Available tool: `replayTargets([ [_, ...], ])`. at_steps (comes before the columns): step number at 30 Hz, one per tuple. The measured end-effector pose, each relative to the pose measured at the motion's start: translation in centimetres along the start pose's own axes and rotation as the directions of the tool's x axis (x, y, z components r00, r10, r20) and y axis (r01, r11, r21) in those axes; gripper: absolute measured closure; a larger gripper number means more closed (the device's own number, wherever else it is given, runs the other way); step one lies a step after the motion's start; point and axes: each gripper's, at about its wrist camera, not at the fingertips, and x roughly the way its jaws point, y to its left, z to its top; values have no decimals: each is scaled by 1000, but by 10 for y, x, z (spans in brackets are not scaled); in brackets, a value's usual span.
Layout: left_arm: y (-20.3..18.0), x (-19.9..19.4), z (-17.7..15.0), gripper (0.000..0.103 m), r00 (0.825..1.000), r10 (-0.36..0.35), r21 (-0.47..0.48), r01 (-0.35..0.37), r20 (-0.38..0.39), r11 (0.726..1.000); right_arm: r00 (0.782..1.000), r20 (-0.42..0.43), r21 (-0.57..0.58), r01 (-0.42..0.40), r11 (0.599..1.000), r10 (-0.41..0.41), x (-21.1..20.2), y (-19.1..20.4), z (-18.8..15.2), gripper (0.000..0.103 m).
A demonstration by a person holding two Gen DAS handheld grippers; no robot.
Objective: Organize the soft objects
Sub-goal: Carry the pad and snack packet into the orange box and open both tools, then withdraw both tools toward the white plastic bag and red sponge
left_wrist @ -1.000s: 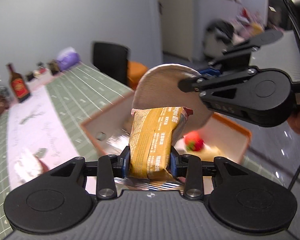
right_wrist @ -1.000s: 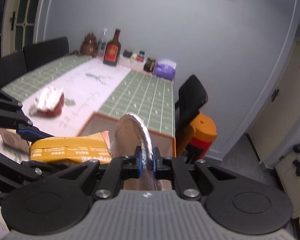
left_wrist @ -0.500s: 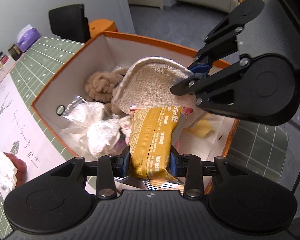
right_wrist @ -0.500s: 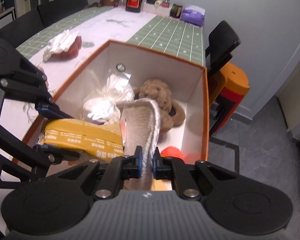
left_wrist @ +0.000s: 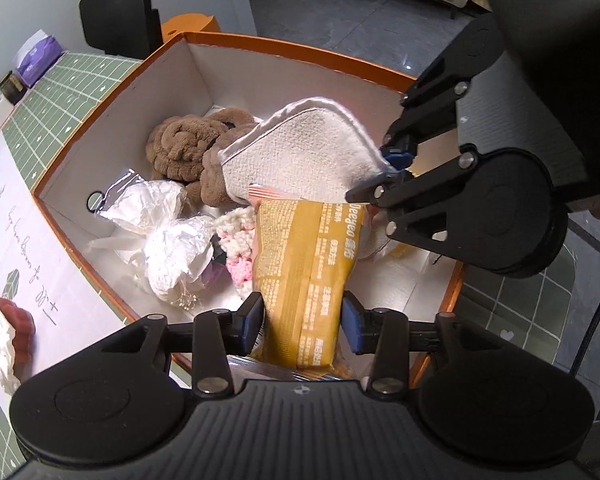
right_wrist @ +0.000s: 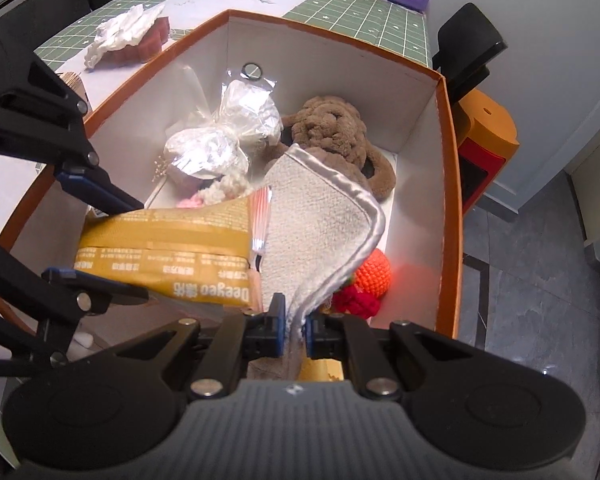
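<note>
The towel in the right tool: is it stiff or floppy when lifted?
Probably floppy: the towel bends and curls over above the right tool. Likely light, since a pinch on one edge carries it. Its satin trim might slip.

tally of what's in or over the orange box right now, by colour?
Brown: 1, plush toy
Yellow: 1, snack packet, between the opening left gripper jaws
Beige: 1, cloth, in the right gripper
Clear/white: 1, plastic-wrapped bundle
Orange: 1, knit ball
Red: 1, knit piece
Pink/cream: 1, knit piece
Total: 7
</note>
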Motion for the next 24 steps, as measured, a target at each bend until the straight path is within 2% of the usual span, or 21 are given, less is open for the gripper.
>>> replayTargets([
  [2, 1, -1, -2, 40, 1000, -2, -4, 2, 12, 1000, 1000, 1, 1, 9, 1000, -9, -1, 1, 0, 91],
  [3, 2, -2, -2, 39, 1000, -4, -6, 4, 17, 1000, 1000, 4, 0, 11, 1000, -11, -2, 1, 0, 85],
  [4, 1, -4, -3, 39, 1000, -5, -6, 5, 25, 1000, 1000, 5, 0, 12, 1000, -12, -3, 2, 0, 72],
  [5, 1, -6, -3, 39, 999, -4, -8, 4, 32, 1000, 1000, 7, 0, 15, 1000, -15, -4, 2, 0, 67],
  [6, 2, -8, -3, 38, 999, -2, -12, 2, 39, 1000, 1000, 10, 0, 17, 1000, -17, -6, 2, 0, 63],
  [9, 4, -16, -4, 37, 998, -2, -25, 3, 65, 1000, 1000, 11, -4, 27, 1000, -27, -9, 3, -1, 62],
  [13, 6, -27, -7, 37, 995, 5, -44, -1, 100, 999, 997, 28, -5, 68, 998, -68, -19, 3, -1, 40],
  [16, 7, -36, -11, 37, 991, 14, -66, -5, 136, 998, 994, 53, -3, 95, 995, -95, -31, 3, 0, 39],
  [19, 7, -48, -18, 37, 981, 45, -104, -26, 189, 994, 988, 94, 11, 125, 992, -126, -45, 4, 0, 33],
  [21, 5, -56, -26, 37, 969, 85, -130, -56, 231, 990, 982, 123, 16, 140, 990, -141, -53, 8, 0, 32],
  [24, 1, -66, -40, 37, 942, 167, -168, -122, 290, 978, 976, 163, 13, 142, 990, -142, -64, 16, -2, 32],
])
